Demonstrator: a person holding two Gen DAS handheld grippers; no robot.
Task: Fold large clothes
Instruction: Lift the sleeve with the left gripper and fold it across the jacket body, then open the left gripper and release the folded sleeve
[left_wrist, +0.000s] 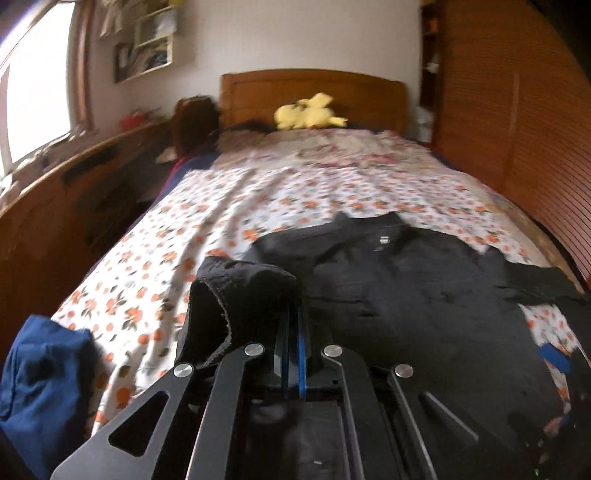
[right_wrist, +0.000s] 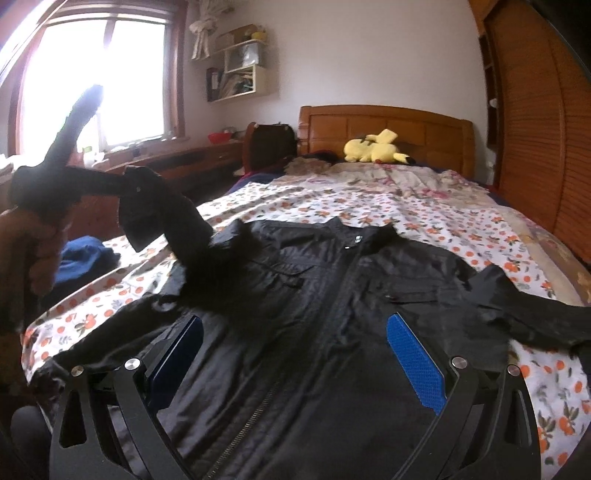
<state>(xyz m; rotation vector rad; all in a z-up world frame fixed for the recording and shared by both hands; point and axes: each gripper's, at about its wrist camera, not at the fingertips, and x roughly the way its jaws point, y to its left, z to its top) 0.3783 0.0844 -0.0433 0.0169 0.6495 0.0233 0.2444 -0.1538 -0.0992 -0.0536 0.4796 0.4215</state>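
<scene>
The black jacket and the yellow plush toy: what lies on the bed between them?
Only the floral bedspread, rumpled near the yellow plush toy; no other item lies on that stretch beyond the black jacket. The right wrist view shows it best.

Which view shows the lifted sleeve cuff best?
The left wrist view: the sleeve cuff fills the foreground, pinched in the shut left gripper, its frayed edge visible. The right wrist view shows that cuff smaller and darker, raised off the jacket.

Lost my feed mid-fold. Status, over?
Left gripper shut on black jacket's sleeve, lifted. Right gripper open over jacket front. Blue garment at bed edge, clear.
</scene>
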